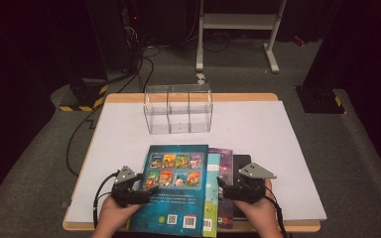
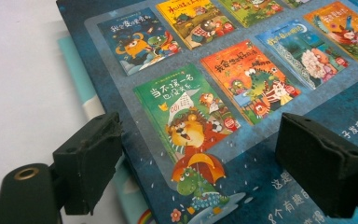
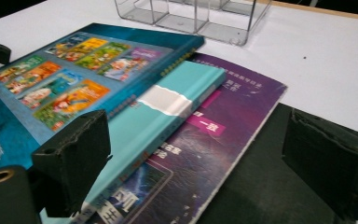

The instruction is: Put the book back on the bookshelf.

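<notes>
two hands come in over the near edge of the desk [image 1: 297, 124], each holding a gripper. the left gripper [image 1: 141, 191] has its jaws wide apart at the left edge of the dark blue picture book [image 1: 176, 191]; in the left gripper view one jaw sits over the book's left edge and the other over its cover, with nothing clamped between them. the right gripper [image 1: 224, 188] also has its jaws wide, spread over the right side of the pile, gripping nothing. the picture book lies on top of a teal book [image 3: 168, 121], which lies on a purple book [image 3: 223, 135], and that on a black book [image 3: 270, 186]; all sit at the middle of the near edge. a clear plastic box [image 1: 178, 108] with dividers stands near the far edge, well apart from the pile.
</notes>
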Action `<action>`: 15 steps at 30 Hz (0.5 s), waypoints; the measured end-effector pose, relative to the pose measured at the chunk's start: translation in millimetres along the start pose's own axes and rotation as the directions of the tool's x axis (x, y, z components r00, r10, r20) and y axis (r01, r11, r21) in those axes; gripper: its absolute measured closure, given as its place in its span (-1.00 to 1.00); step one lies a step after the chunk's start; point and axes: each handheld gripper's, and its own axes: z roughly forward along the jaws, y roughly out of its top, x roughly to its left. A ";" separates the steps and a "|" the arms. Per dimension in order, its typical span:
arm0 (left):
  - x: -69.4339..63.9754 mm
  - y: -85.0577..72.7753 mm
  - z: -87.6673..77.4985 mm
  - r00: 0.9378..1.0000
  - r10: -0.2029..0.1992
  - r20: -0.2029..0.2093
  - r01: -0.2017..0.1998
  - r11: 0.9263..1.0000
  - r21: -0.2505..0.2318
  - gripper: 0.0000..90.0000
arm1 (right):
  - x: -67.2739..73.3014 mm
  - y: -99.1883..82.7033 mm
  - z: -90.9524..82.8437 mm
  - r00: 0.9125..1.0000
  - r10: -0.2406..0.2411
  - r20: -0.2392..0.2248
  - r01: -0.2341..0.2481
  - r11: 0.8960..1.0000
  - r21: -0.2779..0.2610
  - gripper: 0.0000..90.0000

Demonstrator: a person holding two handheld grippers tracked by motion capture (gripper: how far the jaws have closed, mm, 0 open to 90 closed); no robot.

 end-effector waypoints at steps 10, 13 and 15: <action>-23.4 11.0 11.7 0.998 0.049 0.040 -0.049 0.999 -0.002 -0.66 | 10.9 0.0 -1.4 0.999 0.005 -0.047 -0.004 1.000 0.022 -0.67; -31.6 15.0 16.3 0.996 0.064 0.057 -0.064 0.998 -0.005 -0.65 | 10.5 -1.5 -0.2 0.999 0.011 -0.046 -0.010 0.999 0.035 -0.66; -36.7 17.2 19.4 0.995 0.074 0.064 -0.073 0.997 -0.012 -0.65 | 9.9 -2.6 0.9 0.999 0.017 -0.049 -0.015 0.999 0.043 -0.66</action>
